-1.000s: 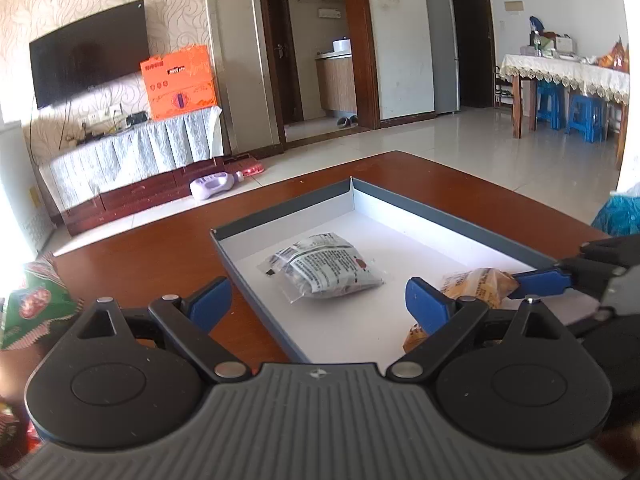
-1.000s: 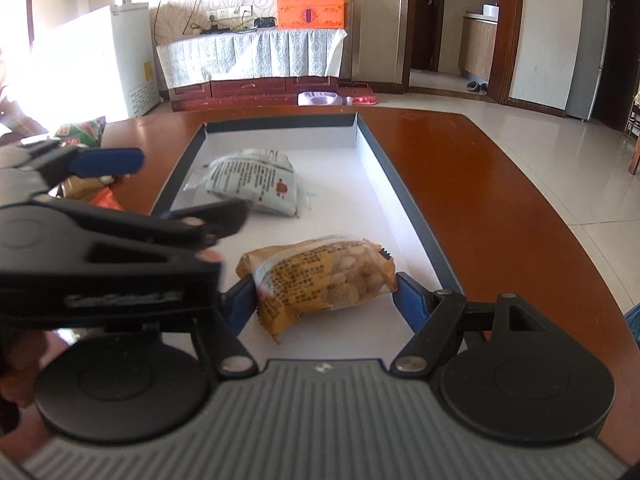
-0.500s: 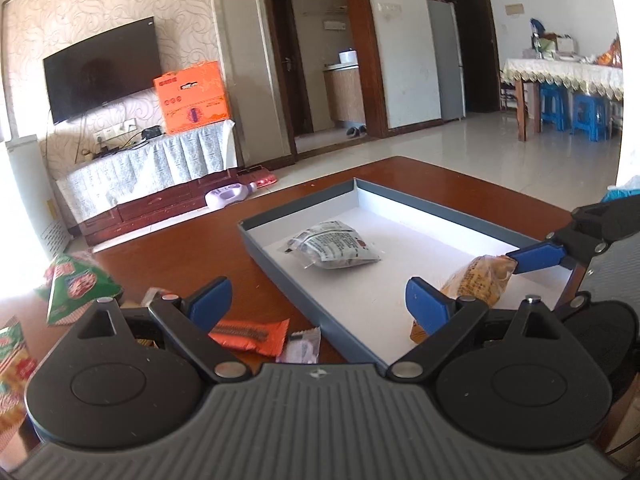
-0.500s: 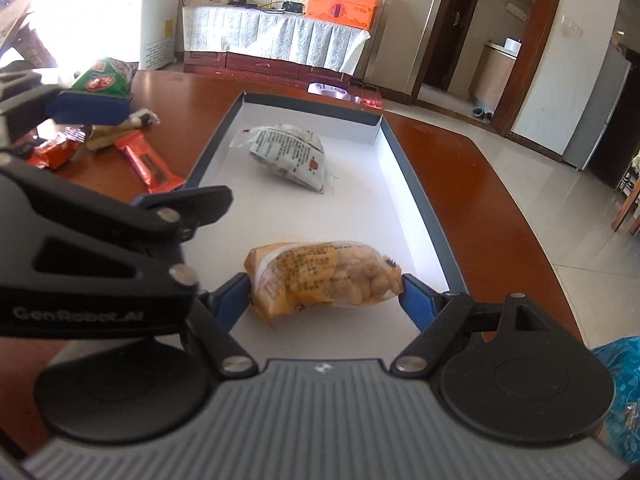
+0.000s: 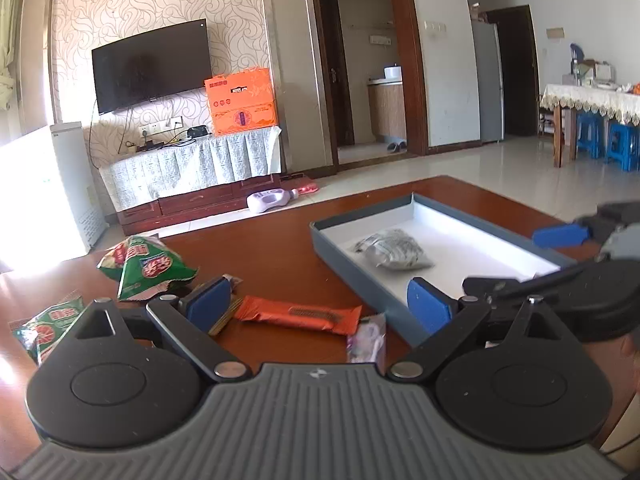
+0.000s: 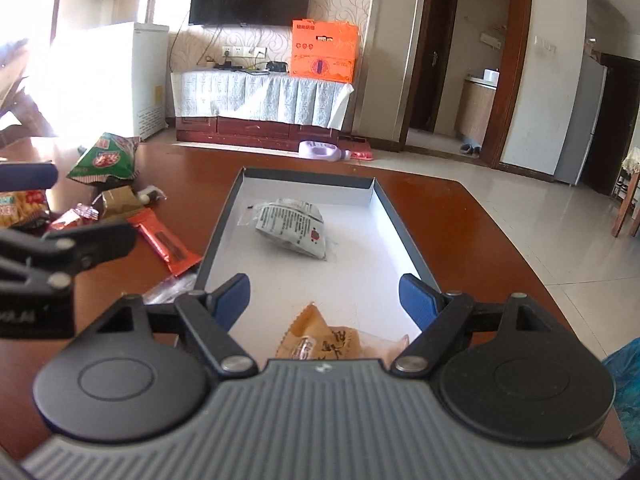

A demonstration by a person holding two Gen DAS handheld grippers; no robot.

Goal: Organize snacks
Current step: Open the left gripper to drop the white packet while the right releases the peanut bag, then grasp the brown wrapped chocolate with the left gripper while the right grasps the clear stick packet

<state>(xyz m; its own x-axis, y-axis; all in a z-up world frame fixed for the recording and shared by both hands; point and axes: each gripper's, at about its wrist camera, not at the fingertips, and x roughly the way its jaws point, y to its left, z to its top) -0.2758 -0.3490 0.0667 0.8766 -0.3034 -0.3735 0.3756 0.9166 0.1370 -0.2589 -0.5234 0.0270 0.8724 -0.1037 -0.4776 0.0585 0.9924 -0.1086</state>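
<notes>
The brown table [image 6: 460,216] spreads ahead of both your grippers, and the grey-rimmed white tray [image 6: 404,236] runs straight out from your right gripper [image 6: 325,300], whose jaws stand wide with nothing pressed between them. The yellow nut packet [image 6: 332,344] lies in the tray just under and behind its fingertips, and the grey-white packet [image 6: 292,228] rests farther ahead in the tray. Your left gripper [image 5: 316,300] is also spread wide and empty above the table, with the green triangular bag [image 5: 148,266] ahead to its left, the orange bar [image 5: 298,314] lying just in front between its fingers, and the tray off to its right.
</notes>
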